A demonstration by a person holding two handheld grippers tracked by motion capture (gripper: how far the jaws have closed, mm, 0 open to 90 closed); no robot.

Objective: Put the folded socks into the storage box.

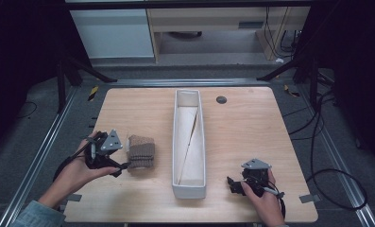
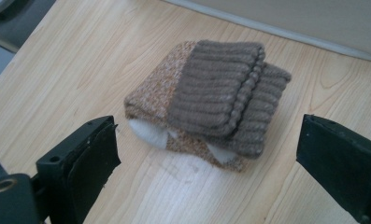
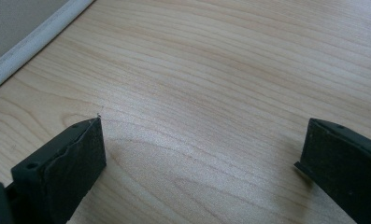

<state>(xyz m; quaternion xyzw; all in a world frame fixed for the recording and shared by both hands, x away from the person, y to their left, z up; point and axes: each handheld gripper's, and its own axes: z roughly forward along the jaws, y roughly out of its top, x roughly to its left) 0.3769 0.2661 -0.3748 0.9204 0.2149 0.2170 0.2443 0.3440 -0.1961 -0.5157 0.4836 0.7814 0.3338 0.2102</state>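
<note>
1. Lying on the table's left half, nearer the front edge than the back, the folded socks (image 1: 141, 152) form a small bundle: brown ribbed cuffs on top, speckled tan knit beneath, with white patches showing at the end that faces the left gripper.
2. The left gripper (image 1: 120, 166) sits just beside the socks, on the side toward the table's left edge; in the left gripper view its jaws are spread wide, one on either side of the socks (image 2: 211, 105), and touch nothing.
3. A long white tray (image 1: 175, 142) runs from back to front along the table's middle, just right of the socks and apart from them.
4. The right gripper (image 1: 232, 184) rests low near the front right corner, right of the tray's near end; in the right gripper view its jaws are spread over bare wood.
5. A dark round grommet (image 1: 221, 100) sits near the table's (image 1: 251, 127) back edge, right of the tray.
</note>
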